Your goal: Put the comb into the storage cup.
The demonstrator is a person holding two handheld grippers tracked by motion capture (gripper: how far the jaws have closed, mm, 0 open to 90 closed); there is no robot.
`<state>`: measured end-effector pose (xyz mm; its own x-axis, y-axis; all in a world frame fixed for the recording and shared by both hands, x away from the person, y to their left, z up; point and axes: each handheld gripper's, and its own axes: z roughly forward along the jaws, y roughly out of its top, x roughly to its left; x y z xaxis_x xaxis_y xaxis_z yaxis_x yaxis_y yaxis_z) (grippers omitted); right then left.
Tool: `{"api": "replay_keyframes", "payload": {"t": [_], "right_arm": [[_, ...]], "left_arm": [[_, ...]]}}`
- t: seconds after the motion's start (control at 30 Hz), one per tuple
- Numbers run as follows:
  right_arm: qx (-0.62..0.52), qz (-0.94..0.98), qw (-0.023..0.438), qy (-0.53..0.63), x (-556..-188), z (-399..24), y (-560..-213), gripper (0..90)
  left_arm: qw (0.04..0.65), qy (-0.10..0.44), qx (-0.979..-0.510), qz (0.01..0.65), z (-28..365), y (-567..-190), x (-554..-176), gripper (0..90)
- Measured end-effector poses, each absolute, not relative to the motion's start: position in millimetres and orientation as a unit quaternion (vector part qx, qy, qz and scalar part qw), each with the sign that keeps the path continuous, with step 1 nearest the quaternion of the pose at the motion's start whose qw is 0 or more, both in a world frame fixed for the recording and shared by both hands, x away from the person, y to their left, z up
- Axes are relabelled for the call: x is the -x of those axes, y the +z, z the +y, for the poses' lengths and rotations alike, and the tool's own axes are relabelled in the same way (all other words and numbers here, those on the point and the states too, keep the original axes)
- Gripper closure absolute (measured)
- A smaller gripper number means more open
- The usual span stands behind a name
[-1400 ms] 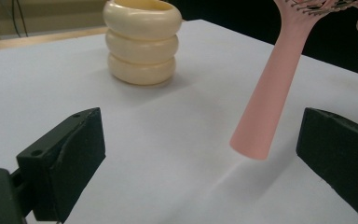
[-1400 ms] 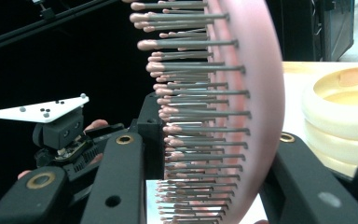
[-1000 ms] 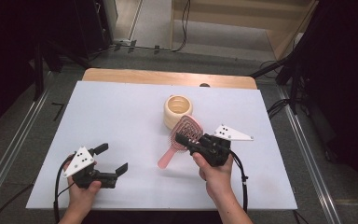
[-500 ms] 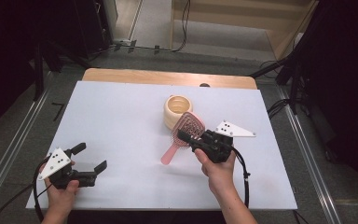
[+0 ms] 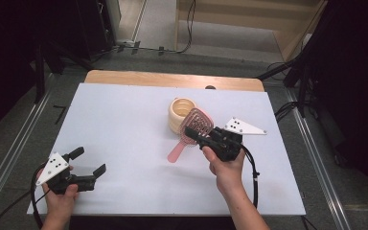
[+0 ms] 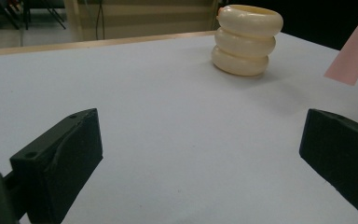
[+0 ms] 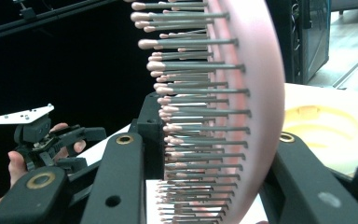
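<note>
1. The left gripper (image 5: 87, 162) hovers low over the white table (image 5: 124, 124) with its jaws wide apart and nothing between them; the cream holder stands well ahead of its fingertips.
2. The cream holder (image 5: 181, 114), a ribbed three-ring cup, looks stiff and stable; its hollow appears empty.
3. The pink hairbrush (image 5: 195, 128) looks light and rigid, with springy bristles (image 7: 186, 93); the handle would give a firmer hold.
4. The right gripper (image 5: 195, 134) is clamped across the brush head, bristles against one jaw, holder just beyond.
</note>
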<state>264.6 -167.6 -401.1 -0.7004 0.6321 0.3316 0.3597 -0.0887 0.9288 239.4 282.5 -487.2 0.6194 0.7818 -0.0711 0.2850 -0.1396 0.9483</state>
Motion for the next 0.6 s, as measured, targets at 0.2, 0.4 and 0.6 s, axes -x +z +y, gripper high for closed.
{"api": "replay_keyframes", "payload": {"t": [0.2,0.4,0.6], "right_arm": [[-0.373,0.666,0.113,0.636,-269.4,-169.3,-396.4,61.6],[-0.372,0.667,0.122,0.633,-274.9,-172.0,-391.3,61.6],[-0.377,0.665,0.128,0.632,-280.0,-177.2,-387.8,61.6]], "left_arm": [[0.546,0.225,-0.717,0.370,281.8,-488.3,-239.3,0.0],[0.550,0.231,-0.711,0.373,283.4,-487.9,-238.0,0.0],[0.548,0.233,-0.713,0.371,283.0,-487.9,-238.0,0.0]]}}
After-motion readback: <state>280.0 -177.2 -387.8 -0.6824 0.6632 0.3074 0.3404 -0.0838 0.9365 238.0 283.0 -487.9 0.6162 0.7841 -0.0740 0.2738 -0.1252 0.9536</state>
